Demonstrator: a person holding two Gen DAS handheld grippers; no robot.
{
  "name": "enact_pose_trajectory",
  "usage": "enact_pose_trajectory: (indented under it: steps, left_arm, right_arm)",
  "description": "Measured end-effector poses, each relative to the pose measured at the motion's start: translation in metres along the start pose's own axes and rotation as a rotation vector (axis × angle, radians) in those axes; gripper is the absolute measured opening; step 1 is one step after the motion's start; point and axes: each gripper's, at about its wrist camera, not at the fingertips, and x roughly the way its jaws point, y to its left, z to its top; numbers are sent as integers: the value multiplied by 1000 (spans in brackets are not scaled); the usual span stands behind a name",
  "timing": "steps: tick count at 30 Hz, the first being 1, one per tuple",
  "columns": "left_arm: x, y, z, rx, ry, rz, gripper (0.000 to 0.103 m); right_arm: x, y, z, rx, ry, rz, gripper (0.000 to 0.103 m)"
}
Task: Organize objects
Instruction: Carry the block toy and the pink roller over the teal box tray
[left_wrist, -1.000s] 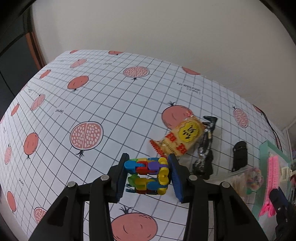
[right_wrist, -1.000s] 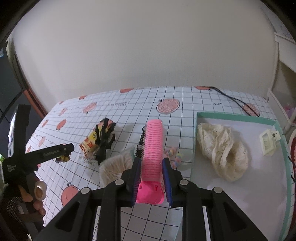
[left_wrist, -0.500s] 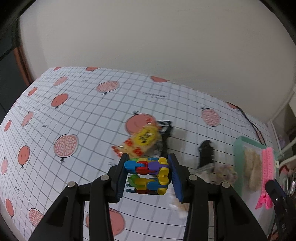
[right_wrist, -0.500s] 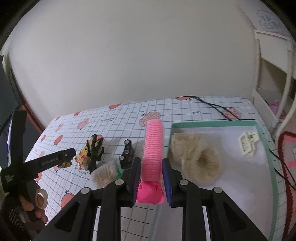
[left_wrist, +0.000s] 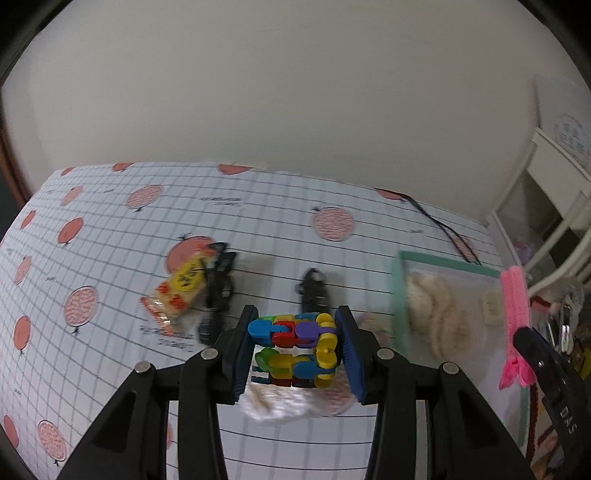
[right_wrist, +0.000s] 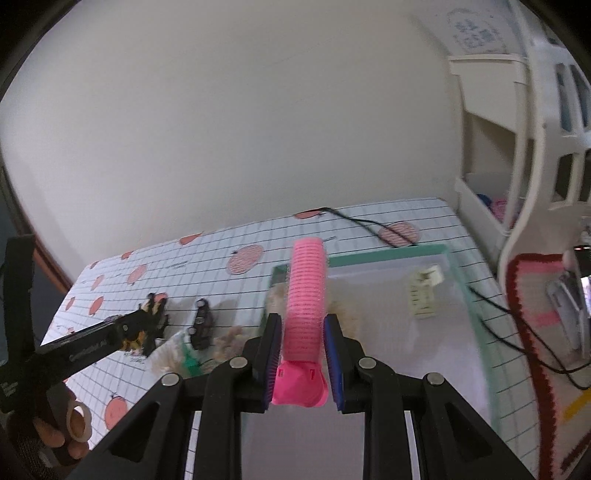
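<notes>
Pink bristles stand out first: the right gripper (right_wrist: 300, 360) has its jaws closed on a pink hair roller (right_wrist: 306, 295), held in the air above the near left corner of the green-rimmed tray (right_wrist: 465, 280). That tray sits at the right end of the table (left_wrist: 258, 221), whose cloth is a white grid printed with red pomegranates. Inside the tray lie a cream fluffy scrunchie (left_wrist: 436, 317) toward its left side and a cream hair claw clip (right_wrist: 423, 295) further right, the two well apart.

The left gripper (left_wrist: 295, 350) has its jaws clamped on a multicoloured link toy (left_wrist: 295, 345), lifted clear above the middle of the table. Beneath it on the cloth is a pale fluffy item (left_wrist: 277, 400), blurred. Further back lie a yellow snack packet (left_wrist: 181, 291) touching a black hair claw (left_wrist: 218, 299), and a separate small black clip (left_wrist: 314, 291) nearer the tray. A black cable (right_wrist: 369, 225) trails over the table's far right corner.
</notes>
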Motion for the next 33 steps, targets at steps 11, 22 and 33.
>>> enact_pose_trajectory:
  steps: [11, 22, 33]
  left_arm:
    - [1, -54, -12, 104, -12, -105, 44]
    - [6, -87, -22, 174, -1, -180, 44]
    - [21, -106, -33, 218, 39, -213, 44]
  right_arm:
    - [-9, -39, 4, 32, -14, -74, 25]
    - [-7, -56, 1, 8, 2, -157, 25]
    - [10, -75, -9, 13, 65, -218, 25]
